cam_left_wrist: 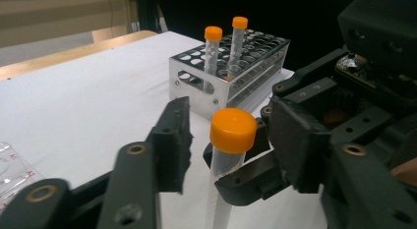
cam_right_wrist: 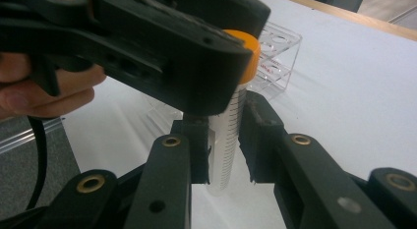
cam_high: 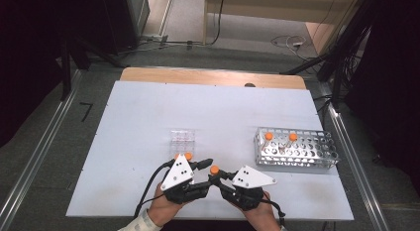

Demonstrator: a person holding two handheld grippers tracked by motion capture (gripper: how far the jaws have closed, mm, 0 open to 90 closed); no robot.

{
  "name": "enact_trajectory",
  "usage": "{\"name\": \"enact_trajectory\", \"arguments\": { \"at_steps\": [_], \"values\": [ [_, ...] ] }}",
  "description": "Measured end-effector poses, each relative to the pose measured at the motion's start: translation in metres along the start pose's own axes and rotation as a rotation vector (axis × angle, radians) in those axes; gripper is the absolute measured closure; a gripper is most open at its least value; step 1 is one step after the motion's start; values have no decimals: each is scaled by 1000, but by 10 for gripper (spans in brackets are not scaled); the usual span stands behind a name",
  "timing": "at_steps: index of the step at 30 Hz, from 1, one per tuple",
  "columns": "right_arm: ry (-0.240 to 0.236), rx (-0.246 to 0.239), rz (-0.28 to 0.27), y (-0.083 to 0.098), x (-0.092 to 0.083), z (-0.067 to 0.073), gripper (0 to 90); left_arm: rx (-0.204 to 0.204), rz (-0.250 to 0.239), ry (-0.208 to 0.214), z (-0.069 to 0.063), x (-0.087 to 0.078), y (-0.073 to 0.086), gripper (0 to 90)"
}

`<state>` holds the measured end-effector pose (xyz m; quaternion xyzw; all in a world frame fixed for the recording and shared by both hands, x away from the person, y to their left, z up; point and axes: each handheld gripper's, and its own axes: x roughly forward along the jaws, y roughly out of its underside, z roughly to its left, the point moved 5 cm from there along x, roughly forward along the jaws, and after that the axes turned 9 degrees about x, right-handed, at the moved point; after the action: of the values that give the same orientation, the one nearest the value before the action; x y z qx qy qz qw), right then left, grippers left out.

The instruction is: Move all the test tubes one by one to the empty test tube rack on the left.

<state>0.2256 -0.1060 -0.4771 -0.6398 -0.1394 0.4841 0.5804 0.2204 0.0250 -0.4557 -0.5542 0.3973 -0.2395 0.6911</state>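
Tube (cam_high: 214,170) between grippers, rack (cam_high: 296,147) right

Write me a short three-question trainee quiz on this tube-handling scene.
1. True or false: the right gripper clamps the tube by its clear body.
2. How many orange-capped tubes stand in the metal rack? A) one B) two C) four
3. Which part of the held tube sits between the jaws of the left gripper?

Key: 1 true; 2 B; 3 the orange cap.
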Motion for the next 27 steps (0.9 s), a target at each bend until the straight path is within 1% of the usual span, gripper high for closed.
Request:
{"name": "enact_trajectory", "arguments": {
  "at_steps": [6,10,15,18,20,22,24,26,27],
  "values": [
    [0,5,-1,0,-1,0,719,4,-2,-6,1,0,2,645],
    [-1,6,1,0,-1,-1,719,8,-2,-6,-1,1,2,686],
    [-1,6,0,0,-1,-1,718,7,-1,-5,-1,1,2,692],
    [-6,8,-1,0,0,-1,704,-8,-7,1,0,1,2,700],
    [-15,11,0,0,0,-2,638,-8,-9,0,1,0,2,701],
    [-20,14,7,0,0,-2,535,-12,-13,0,1,-1,1,701],
    [-25,18,13,1,1,-2,462,-15,-21,-2,2,-3,0,701],
    [-14,25,20,1,2,-4,340,-26,-32,-1,5,-6,-2,702],
    [-9,33,27,1,2,-5,299,-32,-39,-6,6,-8,-3,701]
  ]
}}
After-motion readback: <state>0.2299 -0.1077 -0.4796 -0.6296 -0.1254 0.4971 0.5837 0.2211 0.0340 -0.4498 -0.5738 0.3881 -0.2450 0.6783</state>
